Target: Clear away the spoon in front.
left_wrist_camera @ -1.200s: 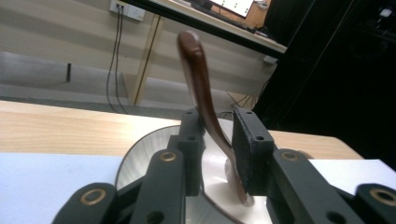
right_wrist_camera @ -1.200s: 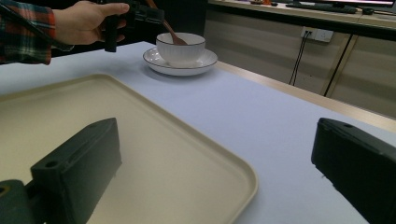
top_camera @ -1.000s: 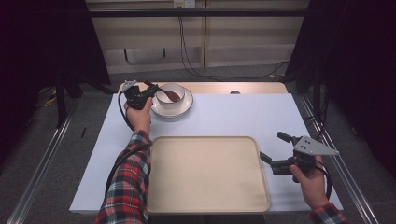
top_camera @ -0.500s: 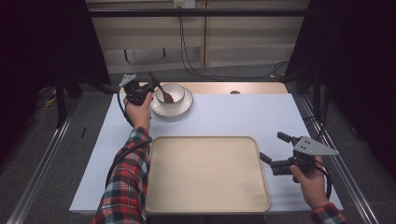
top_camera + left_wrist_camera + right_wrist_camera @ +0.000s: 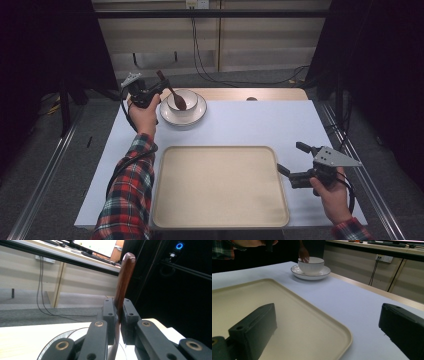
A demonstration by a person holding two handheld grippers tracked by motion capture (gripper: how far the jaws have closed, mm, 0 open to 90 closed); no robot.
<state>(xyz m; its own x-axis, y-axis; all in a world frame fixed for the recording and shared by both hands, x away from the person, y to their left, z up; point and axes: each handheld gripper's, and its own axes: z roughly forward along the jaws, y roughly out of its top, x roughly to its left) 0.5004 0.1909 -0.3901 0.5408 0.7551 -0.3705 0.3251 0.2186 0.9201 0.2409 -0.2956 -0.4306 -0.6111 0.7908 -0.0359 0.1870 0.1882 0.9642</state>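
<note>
behind left tool, monitors; its grip pinches spoon handle.

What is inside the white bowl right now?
The head of the wooden spoon hangs over the bowl, its handle clamped in the left gripper. The bowl's bottom is covered by the spoon, so any contents are unseen.

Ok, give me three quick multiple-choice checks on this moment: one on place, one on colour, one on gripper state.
1. Where is the bowl?
A. on the saucer
B. on the tray
C. on the floor

2. What colour is the spoon?
A. white
B. dark brown
C. blue

3. How is the right gripper?
A. shut on the spoon
B. shut on the tray
C. open

Key: 1 A, the bowl sits inside the rimmed saucer. 2 B, the left gripper clamps a brown handle. 3 C, its jaws stand apart beside the tray with nothing between them.
</note>
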